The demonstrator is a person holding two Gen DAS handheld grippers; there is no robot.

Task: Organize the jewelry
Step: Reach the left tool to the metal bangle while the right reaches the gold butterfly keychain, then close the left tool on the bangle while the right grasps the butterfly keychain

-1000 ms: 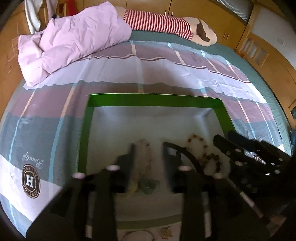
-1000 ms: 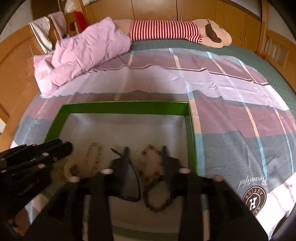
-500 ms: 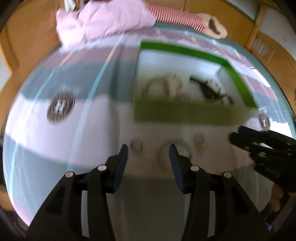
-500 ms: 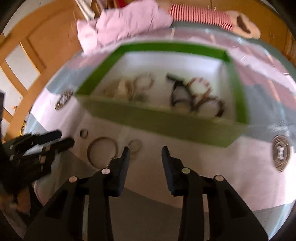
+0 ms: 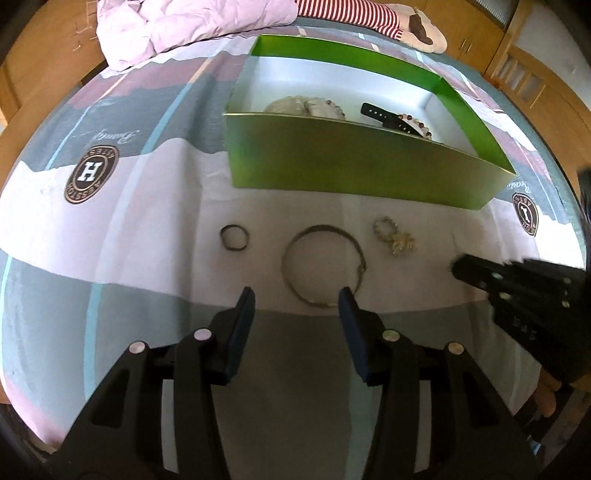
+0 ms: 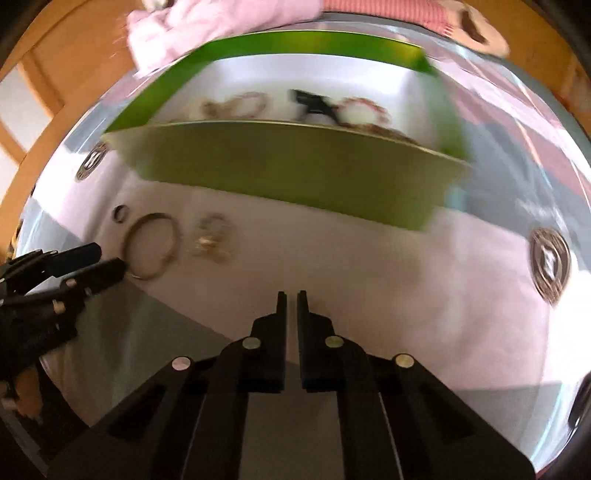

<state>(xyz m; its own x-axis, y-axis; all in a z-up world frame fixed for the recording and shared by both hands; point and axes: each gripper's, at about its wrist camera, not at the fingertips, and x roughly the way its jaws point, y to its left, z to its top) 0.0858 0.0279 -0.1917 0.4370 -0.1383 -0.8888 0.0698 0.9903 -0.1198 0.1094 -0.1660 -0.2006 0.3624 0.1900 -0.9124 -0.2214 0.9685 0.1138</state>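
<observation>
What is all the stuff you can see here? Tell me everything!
Green box: one, green outside, pale inside, open, on the bed.
Beaded bracelets: at least two, pale and brownish, inside the box.
Black strap: one, black, inside the box.
Big bangle: one, metal, on the sheet in front of the box.
Small ring: one, dark, left of the bangle.
Gold trinket: one small cluster, gold, right of the bangle.
Bedsheet: one, white, grey and mauve, with round logos.
Pink quilt: one, bunched at the far end.
Striped plush: one, red and white, far end.
Left tool: black, open, near the bangle.
Right tool: black, nearly shut, holding nothing.
</observation>
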